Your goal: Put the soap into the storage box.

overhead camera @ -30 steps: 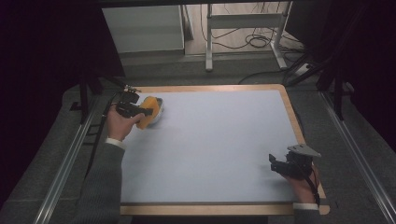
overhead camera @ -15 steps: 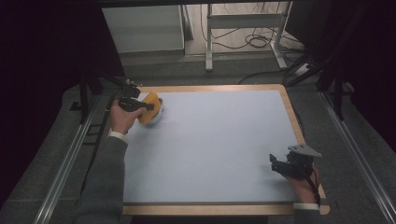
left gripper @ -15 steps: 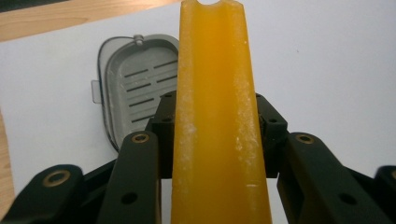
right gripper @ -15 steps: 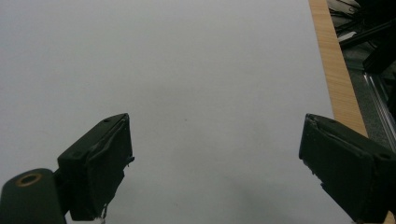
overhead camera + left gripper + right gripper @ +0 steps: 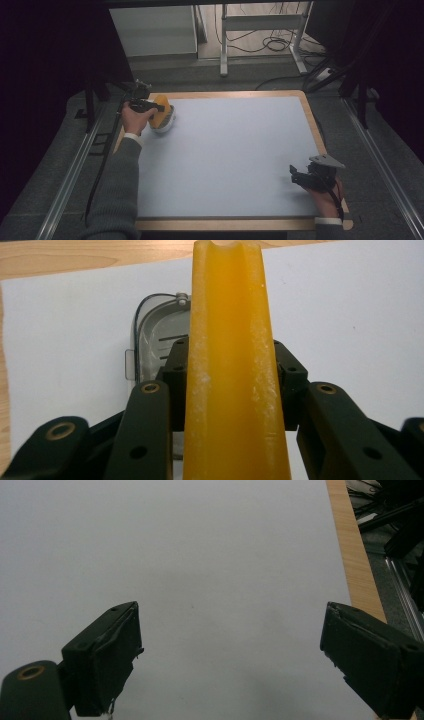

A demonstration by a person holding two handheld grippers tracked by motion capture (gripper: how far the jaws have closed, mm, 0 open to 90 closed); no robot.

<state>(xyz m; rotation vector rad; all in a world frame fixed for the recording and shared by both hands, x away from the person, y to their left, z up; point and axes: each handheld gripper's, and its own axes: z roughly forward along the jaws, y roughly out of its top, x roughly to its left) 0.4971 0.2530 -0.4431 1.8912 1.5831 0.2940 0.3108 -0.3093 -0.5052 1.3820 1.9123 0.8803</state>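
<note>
Left gripper [image 5: 235, 390] is pinching an orange bar [image 5: 232, 365] over a clear dish [image 5: 155, 340].
Right gripper [image 5: 230, 665] is idling, jaws apart; the slick bar could be slipping and missing the dish.

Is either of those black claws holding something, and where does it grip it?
The left gripper clamps a translucent orange bar across its sides. The right gripper holds nothing.

Orange bar [image 5: 235, 365]: waxy, translucent, white-dusted. Dish [image 5: 152, 340]: clear glossy plastic. Table [image 5: 235, 150]: matt white sheet, wood rim.
</note>
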